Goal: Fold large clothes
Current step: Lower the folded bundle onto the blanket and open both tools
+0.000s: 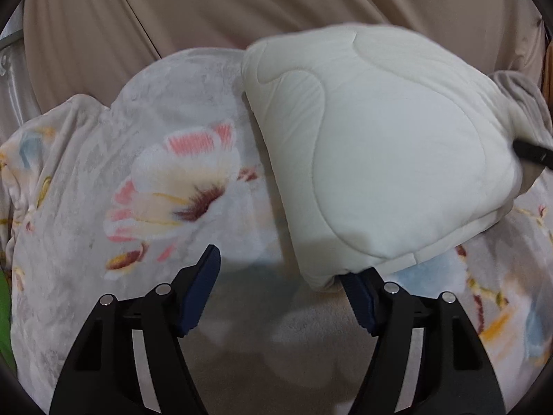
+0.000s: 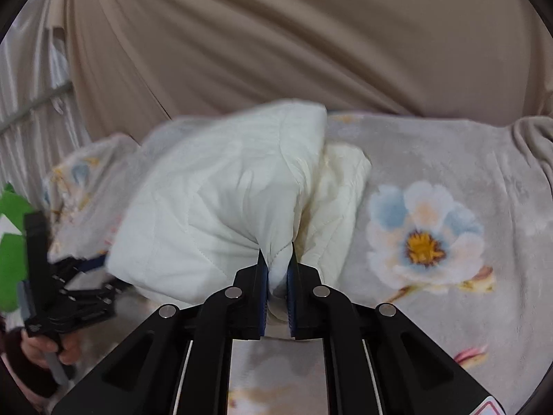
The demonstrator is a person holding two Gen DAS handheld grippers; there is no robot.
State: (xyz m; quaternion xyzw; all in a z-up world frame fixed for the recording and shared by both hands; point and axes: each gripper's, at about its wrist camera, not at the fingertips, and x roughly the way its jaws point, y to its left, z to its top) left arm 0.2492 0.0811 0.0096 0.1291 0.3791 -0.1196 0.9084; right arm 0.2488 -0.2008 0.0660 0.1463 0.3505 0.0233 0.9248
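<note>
Left wrist view
Count: one cream quilted garment (image 1: 380, 159), one floral blanket (image 1: 166, 180), one beige curtain (image 1: 242, 10), two gripper fingers with blue pads.
Left gripper (image 1: 281, 276): fingers spread wide, nothing between them; the right-hand pad (image 1: 359, 302) touches or slips under the garment's near corner, the left-hand pad stands free over the blanket.
Garment position: ahead and to the right of the gripper, lying on the blanket as a folded bundle.
Garment axis: long axis runs from the near corner by the gripper up and away toward the upper left; one narrow end faces the gripper.
Garment look: puffy, off-white, curved stitch lines across the top, rounded edges, a layered hem at the near corner.
Right gripper (image 1: 532, 150): only a dark tip shows at the garment's far right edge.

Right wrist view
Count: one garment (image 2: 221, 200), one blanket (image 2: 432, 173), one curtain (image 2: 293, 34), two grippers, one hand (image 2: 45, 349).
Right gripper (image 2: 276, 263): pads pressed close together, pinching a gathered fold of the cream garment.
Garment position: directly ahead and to the left of the gripper, bunched, creases fanning out from the pinch.
Garment axis: lies broadly left to right across the blanket; motion-blurred at its far edge.
Left gripper (image 2: 100, 269): at the garment's left end, held by the hand; whether it is spread or closed cannot be told here.
</note>
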